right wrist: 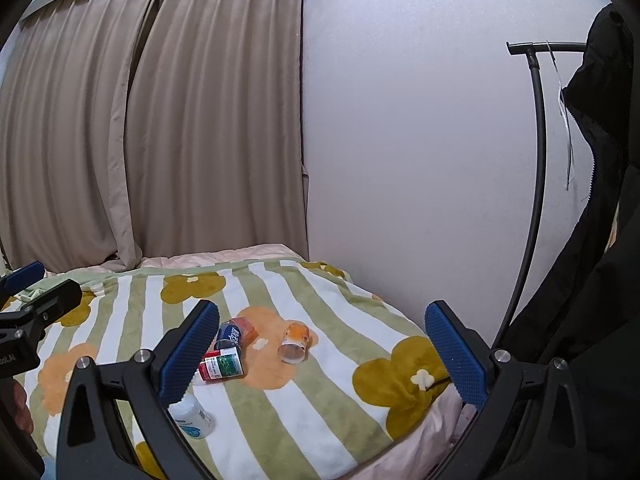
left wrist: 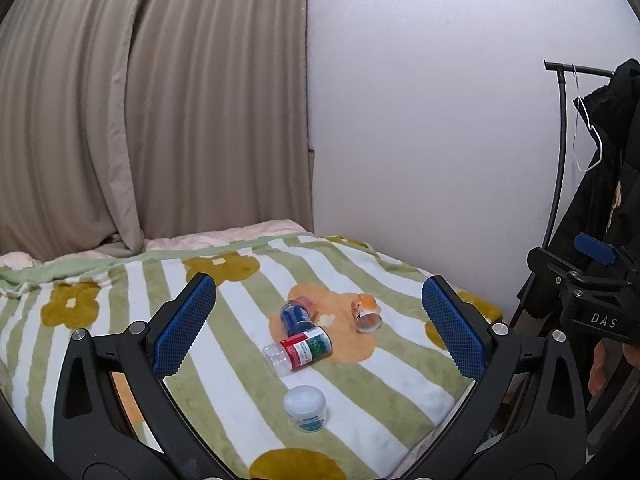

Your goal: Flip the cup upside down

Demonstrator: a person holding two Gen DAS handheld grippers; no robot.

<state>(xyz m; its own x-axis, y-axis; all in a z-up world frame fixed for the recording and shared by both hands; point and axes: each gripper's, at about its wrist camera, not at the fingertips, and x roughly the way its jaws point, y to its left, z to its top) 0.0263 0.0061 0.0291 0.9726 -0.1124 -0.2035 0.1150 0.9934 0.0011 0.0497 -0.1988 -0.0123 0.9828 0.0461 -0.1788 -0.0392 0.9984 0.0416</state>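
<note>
A small clear cup with orange print (left wrist: 365,313) lies on its side on the flowered, striped blanket (left wrist: 224,396), its open mouth toward me. It also shows in the right wrist view (right wrist: 295,342). My left gripper (left wrist: 320,326) is open and empty, held above the near part of the bed, well short of the cup. My right gripper (right wrist: 322,350) is open and empty too, also short of the cup. The right gripper shows at the right edge of the left wrist view (left wrist: 592,280).
Beside the cup lie a blue can (left wrist: 295,315), a red-and-green labelled bottle (left wrist: 302,350) and a white jar (left wrist: 306,408). A white wall (left wrist: 420,120) is behind the bed, curtains (left wrist: 140,100) at left, and a coat rack with a black coat (right wrist: 580,240) at right.
</note>
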